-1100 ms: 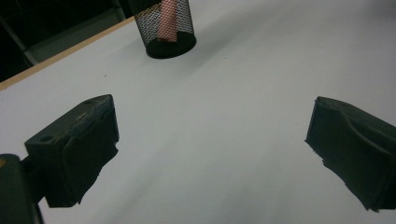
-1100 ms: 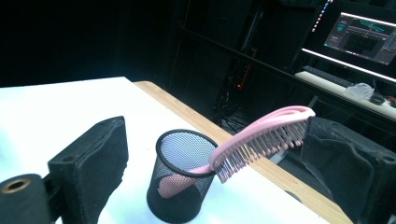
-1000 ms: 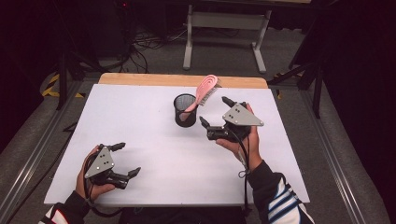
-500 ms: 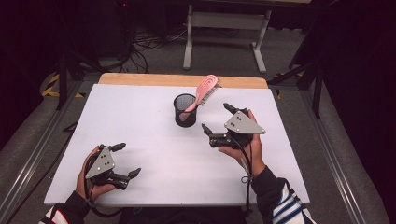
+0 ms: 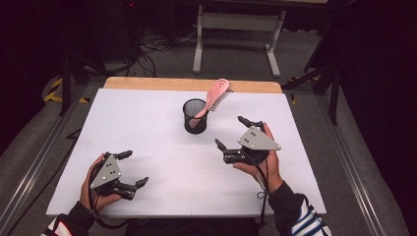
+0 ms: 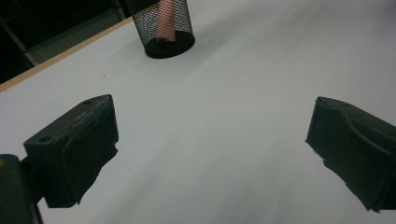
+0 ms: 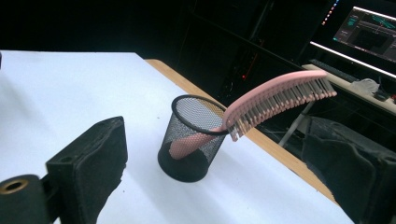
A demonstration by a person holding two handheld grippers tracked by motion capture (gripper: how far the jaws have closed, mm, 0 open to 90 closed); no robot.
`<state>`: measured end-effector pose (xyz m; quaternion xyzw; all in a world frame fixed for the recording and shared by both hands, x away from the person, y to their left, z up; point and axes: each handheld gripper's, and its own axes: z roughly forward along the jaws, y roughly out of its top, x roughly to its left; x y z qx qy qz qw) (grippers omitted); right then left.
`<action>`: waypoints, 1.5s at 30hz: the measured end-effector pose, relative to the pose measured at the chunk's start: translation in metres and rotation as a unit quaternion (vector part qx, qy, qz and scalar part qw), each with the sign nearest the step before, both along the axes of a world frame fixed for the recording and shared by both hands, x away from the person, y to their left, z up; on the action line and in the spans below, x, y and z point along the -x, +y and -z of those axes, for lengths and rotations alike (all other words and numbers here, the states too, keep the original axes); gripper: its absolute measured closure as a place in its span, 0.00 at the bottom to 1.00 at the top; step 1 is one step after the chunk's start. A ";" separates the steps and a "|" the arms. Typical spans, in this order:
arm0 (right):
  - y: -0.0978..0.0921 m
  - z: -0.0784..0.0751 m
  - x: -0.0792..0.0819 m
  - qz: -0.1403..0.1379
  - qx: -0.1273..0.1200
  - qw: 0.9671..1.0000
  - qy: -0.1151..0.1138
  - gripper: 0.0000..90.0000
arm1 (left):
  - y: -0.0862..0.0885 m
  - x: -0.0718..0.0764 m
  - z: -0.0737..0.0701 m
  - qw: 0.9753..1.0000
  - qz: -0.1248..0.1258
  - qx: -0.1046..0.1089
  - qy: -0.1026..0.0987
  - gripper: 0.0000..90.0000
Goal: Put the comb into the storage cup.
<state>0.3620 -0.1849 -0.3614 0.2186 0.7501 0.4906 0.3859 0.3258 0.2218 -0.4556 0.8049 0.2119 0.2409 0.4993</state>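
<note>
A black mesh cup (image 5: 194,117) (image 6: 164,25) (image 7: 191,138) stands upright at the back middle of the white table (image 5: 157,132). A pink hairbrush (image 5: 212,100) (image 7: 275,100) leans in it, handle down, bristled head sticking out over the rim toward the right. My right gripper (image 5: 238,133) (image 7: 224,177) is held open to the right of the cup and nearer the person, with nothing between its jaws. Near the front left edge my left gripper (image 5: 134,168) (image 6: 210,149) rests open and holds nothing, well away from the cup.
A wooden strip (image 5: 192,84) runs along the table's far edge. Beyond it stand a grey metal frame (image 5: 236,29) and cables on the floor. A lit screen (image 7: 373,25) glows in the dark background of the right gripper view.
My right gripper has drawn back from the cup, toward the person and slightly right. The left gripper has stayed in place.
</note>
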 end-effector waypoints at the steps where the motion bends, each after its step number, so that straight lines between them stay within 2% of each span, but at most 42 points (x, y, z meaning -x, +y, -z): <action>1: -0.001 0.002 0.001 -0.001 0.001 1.000 0.001 0.09 | 0.000 0.000 0.000 1.000 -0.001 0.000 0.001 0.03; 9: -0.006 0.014 0.009 0.001 0.012 1.000 0.000 0.08 | 0.000 0.000 0.001 1.000 0.001 -0.002 -0.001 0.03; 17: -0.018 0.022 0.016 0.007 0.003 1.000 -0.004 0.08 | -0.001 0.000 0.001 1.000 0.001 -0.002 -0.001 0.03; 23: -0.024 0.031 0.019 0.011 0.010 1.000 0.004 0.07 | -0.001 0.000 0.001 1.000 0.001 -0.002 -0.001 0.03; 27: -0.026 0.036 0.021 0.016 0.023 1.000 -0.002 0.07 | -0.001 0.000 0.001 1.000 0.001 -0.002 -0.002 0.03; 40: -0.042 0.049 0.028 0.016 0.011 1.000 -0.006 0.07 | -0.002 0.000 0.002 1.000 0.002 -0.005 -0.002 0.03; 45: -0.047 0.056 0.031 0.023 0.014 1.000 -0.002 0.07 | -0.003 0.001 0.001 1.000 0.003 -0.007 -0.003 0.03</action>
